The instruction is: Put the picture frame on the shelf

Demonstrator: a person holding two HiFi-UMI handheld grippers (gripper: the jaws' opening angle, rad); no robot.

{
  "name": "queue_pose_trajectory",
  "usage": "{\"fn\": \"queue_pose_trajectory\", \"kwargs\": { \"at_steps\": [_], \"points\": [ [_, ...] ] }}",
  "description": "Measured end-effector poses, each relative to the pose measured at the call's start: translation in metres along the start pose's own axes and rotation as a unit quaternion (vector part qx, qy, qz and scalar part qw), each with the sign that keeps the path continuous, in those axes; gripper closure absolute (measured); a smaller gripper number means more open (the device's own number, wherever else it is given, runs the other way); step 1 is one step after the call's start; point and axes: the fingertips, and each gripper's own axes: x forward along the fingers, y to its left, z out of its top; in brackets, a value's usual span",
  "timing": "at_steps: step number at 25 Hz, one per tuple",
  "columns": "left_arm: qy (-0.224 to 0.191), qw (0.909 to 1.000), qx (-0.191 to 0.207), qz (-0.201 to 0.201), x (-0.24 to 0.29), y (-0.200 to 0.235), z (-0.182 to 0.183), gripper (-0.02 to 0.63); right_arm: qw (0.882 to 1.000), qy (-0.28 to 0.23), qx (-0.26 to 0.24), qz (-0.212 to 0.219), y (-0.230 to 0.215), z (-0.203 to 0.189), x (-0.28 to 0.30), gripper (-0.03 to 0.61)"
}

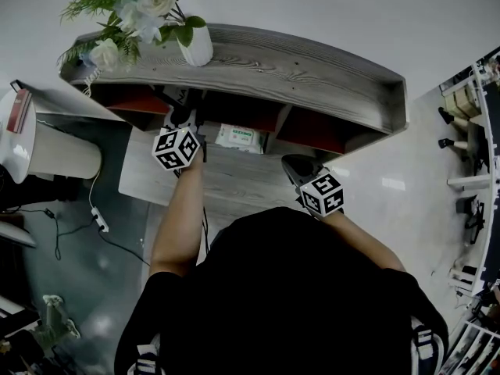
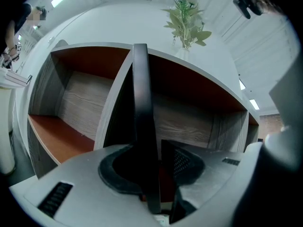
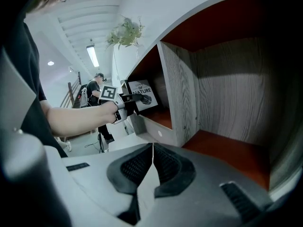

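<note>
**Picture frame being released inside the shelf**

Nearest the body, the right gripper (image 3: 151,170) is being kept clenched and empty, pointed slightly down toward the right compartment, probably so that it is not disturbing the placing. Further ahead, the left gripper (image 2: 152,167) is being held level with its jaws released. The picture frame (image 2: 141,103) is being seen edge-on between them, but the pads seem to be just apart from it. The frame is being left standing inside the shelf (image 1: 312,80), beside an inner divider, with its printed face turned outward so that it can be viewed. Behind, on the top board, a vase of flowers (image 1: 195,47) is being displayed.
</note>
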Motion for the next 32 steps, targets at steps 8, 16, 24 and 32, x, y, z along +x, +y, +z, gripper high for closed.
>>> {"fn": "queue_pose_trajectory", "kwargs": {
  "at_steps": [8,16,24,32],
  "points": [
    [0.001,1.0,0.003,0.004,-0.009,0.0,0.001,0.474,1.0,-0.003,0.001,0.003,0.004,0.0,-0.003,0.561],
    [0.005,0.9999,0.005,0.008,-0.016,0.0,-0.001,0.465,1.0,-0.007,0.005,0.004,0.008,-0.001,-0.007,0.561],
    [0.01,0.9998,0.003,0.015,-0.026,0.005,-0.007,0.457,1.0,-0.009,0.008,0.005,0.012,-0.003,-0.012,0.561],
    [0.016,0.9997,0.005,0.02,-0.046,0.007,-0.013,0.454,1.0,-0.01,0.006,0.01,0.02,-0.003,-0.013,0.563]
  ]
}}
